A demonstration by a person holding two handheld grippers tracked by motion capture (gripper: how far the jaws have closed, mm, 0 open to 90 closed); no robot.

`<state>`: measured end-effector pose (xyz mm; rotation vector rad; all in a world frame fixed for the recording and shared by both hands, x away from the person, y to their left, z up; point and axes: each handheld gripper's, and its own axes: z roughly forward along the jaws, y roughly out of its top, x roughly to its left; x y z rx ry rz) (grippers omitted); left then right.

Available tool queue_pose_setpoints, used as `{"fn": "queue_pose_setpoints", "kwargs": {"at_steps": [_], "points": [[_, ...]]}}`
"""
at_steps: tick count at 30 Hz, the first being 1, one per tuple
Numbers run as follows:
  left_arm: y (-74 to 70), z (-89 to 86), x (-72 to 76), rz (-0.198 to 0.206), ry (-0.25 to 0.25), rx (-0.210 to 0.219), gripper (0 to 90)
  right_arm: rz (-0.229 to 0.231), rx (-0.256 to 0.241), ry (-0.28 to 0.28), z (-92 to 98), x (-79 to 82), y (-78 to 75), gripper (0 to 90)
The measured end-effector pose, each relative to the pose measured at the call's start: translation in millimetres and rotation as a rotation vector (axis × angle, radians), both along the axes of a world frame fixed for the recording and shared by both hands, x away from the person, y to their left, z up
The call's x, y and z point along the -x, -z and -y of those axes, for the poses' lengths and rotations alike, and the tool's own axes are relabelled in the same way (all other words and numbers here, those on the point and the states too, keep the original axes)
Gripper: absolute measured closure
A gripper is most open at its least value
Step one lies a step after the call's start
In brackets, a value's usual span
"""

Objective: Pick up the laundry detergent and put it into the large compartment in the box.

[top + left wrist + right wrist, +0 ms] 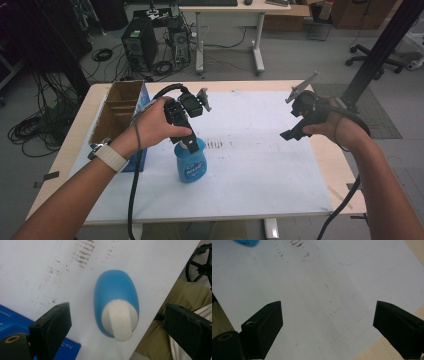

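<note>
A blue bottle (191, 166) with a white cap (120, 320) stands upright on the white sheet (250, 165), left of centre. My left gripper (192, 146) hovers straight above it, pointing down, jaws wide open; in the left gripper view the bottle (115, 290) lies between and below the jaws of that gripper (120, 327), untouched. My right gripper (289, 135) is held over the right side of the sheet, open, with nothing between its jaws; in the right gripper view (327, 327) only bare sheet lies under it, and a corner of the blue bottle (247, 242) shows at the top left.
A cardboard box (117, 112) with dividers and blue sides stands at the table's left edge, close to my left wrist. Its blue side (15, 320) appears by the left jaw. The wooden table edge (345, 195) runs beyond the sheet at right.
</note>
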<state>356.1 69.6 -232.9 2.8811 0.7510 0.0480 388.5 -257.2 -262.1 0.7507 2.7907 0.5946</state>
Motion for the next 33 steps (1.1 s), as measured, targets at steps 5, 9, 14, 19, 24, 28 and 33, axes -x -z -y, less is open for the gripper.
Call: {"fn": "queue_pose_setpoints", "kwargs": {"at_steps": [5, 9, 14, 19, 24, 28, 33], "points": [[4.4, 1.2, 0.1, -0.001, 0.004, -0.004, 8.6, 0.0, -0.001, -0.001, -0.4, -0.1, 0.5, 9.1], [8.7, 1.8, -0.5, -0.006, 0.0, -0.003, 8.6, 0.0, -0.002, -0.003, -0.5, -0.1, 0.5, 9.1], [14.9, 2.6, -1.4, -0.01, -0.004, -0.007, 8.6, -0.003, 0.0, -0.001, -0.4, -0.1, 1.1, 9.1], [19.3, 3.1, -2.0, -0.007, -0.01, -0.009, 8.6, -0.002, -0.001, -0.001, -0.3, -0.4, 1.6, 9.1], [25.0, 3.9, -2.8, -0.012, -0.012, -0.014, 8.6, -0.003, -0.002, -0.003, -0.3, -0.2, 2.5, 9.1], [29.7, 4.1, -3.1, -0.015, -0.017, -0.015, 8.6, -0.005, -0.002, 0.002, 0.8, 0.2, 3.2, 9.1], [32.4, 4.2, -3.4, -0.011, -0.02, -0.015, 8.8, -0.005, -0.002, 0.002, 1.9, 0.3, 4.2, 9.1]]}}
